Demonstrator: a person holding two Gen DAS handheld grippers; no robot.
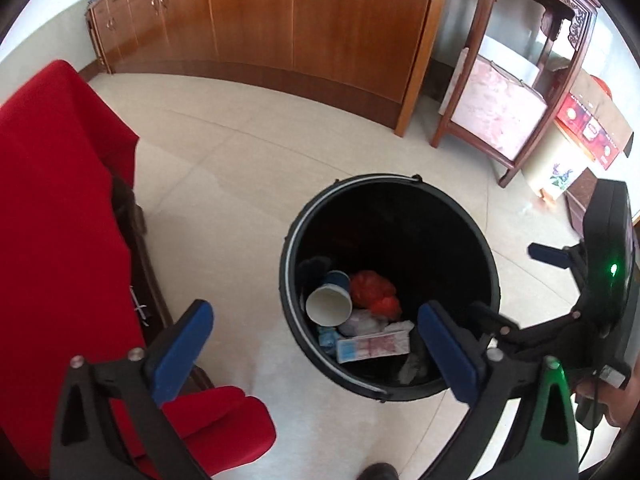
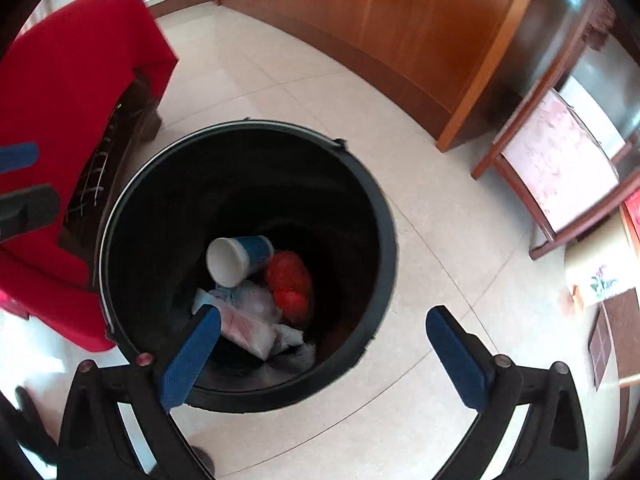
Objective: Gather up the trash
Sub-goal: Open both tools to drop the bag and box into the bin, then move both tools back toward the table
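Note:
A black trash bin (image 1: 494,276) (image 2: 384,216) stands on the tiled floor, seen from above in both wrist views. Inside lie a blue-and-white paper cup (image 1: 330,304) (image 2: 238,258), a red crumpled bag (image 1: 374,292) (image 2: 290,282), a flat printed carton (image 1: 372,348) and crumpled clear plastic (image 2: 250,316). My left gripper (image 1: 316,320) hangs open over the bin's near-left rim, nothing between its blue pads. My right gripper (image 2: 324,328) is open above the bin's near side, also empty. The right gripper's body (image 1: 604,264) shows at the right of the left wrist view.
A red-draped seat (image 1: 60,200) (image 2: 68,92) stands close to the bin's left. Wooden cabinets (image 1: 320,24) (image 2: 400,12) line the far wall. A carved wooden chair with a pink cushion (image 1: 496,116) (image 2: 556,160) is at the right. A person's hand (image 1: 616,400) holds the right gripper.

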